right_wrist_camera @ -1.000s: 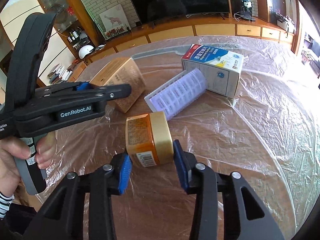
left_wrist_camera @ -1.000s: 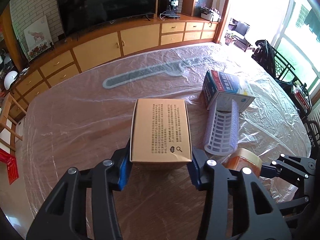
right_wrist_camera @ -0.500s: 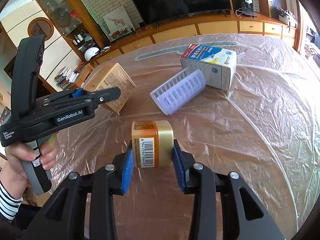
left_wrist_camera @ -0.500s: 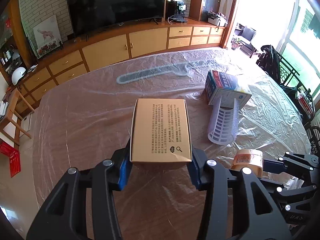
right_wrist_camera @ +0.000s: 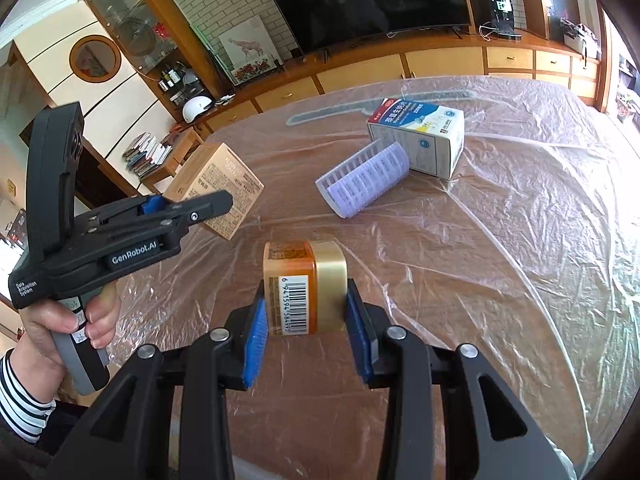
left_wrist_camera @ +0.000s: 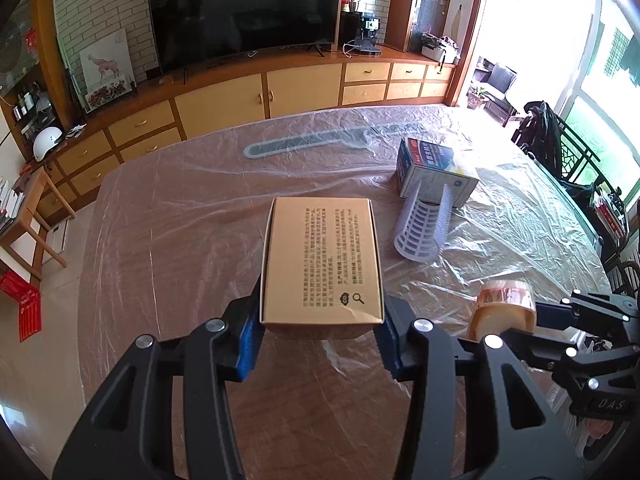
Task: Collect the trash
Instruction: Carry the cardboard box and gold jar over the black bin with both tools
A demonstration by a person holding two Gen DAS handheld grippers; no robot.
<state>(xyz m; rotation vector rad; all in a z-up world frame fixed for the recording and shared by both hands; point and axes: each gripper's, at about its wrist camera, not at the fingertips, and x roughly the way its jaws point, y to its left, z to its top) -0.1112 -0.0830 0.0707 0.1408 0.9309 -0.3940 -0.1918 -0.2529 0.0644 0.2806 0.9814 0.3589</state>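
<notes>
- The left claw (left_wrist_camera: 320, 344) grips a tan cardboard box printed with black text (left_wrist_camera: 322, 264), its blue pads pressed on both sides; the box is held clear above the table.
- The right claw (right_wrist_camera: 306, 332) is clamped on a small amber jar with a gold lid and a barcode label (right_wrist_camera: 304, 286), lying sideways between the pads, off the table.
- The table (right_wrist_camera: 500, 280) is brown and draped in crinkled clear plastic sheet.
- A white slotted plastic cylinder (right_wrist_camera: 366, 184) lies on its side on the table, touching a white-and-blue carton (right_wrist_camera: 420, 136) behind it.
- A hand in a striped sleeve (right_wrist_camera: 60, 332) holds the left claw's handle.
</notes>
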